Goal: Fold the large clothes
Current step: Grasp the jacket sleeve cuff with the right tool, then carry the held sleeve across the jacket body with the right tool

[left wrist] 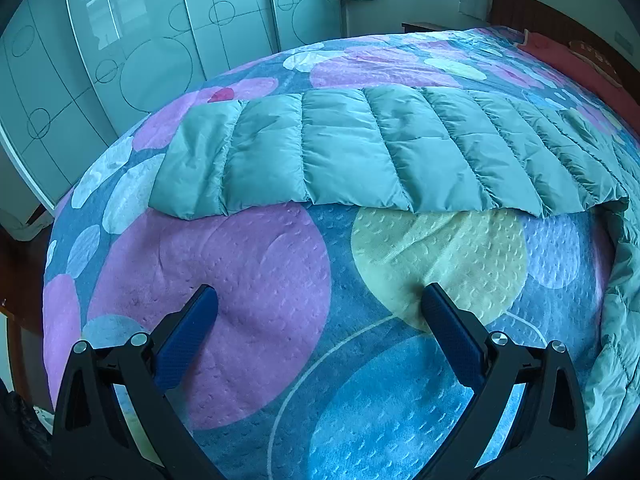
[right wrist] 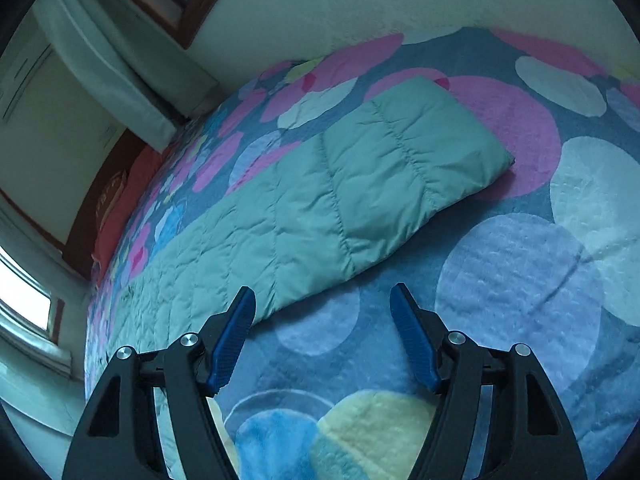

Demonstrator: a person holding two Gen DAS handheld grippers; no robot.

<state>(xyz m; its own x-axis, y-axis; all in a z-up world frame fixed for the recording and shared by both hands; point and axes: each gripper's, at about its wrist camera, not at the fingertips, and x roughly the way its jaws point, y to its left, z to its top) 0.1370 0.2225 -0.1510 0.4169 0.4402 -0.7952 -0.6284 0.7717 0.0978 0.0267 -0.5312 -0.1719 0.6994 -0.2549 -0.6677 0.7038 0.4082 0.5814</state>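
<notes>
Through the left wrist camera we see the pale teal quilted down jacket [left wrist: 360,148] lying flat as a long padded strip across the plush bedspread printed with pink, blue and cream circles [left wrist: 256,280]. Our left gripper [left wrist: 318,300] hangs over the bedspread on the near side of the jacket, its blue-padded fingers [left wrist: 188,336] spread wide with nothing between them. White wardrobe doors with circle outlines [left wrist: 120,52] stand beyond the bed.

Through the right wrist camera the jacket [right wrist: 320,208] runs diagonally — its squared end toward the upper right. Our right gripper [right wrist: 322,300] sits just off the jacket's near edge, jaws apart and empty — one fingertip [right wrist: 244,300] overlaps that edge in view; contact is unclear.
</notes>
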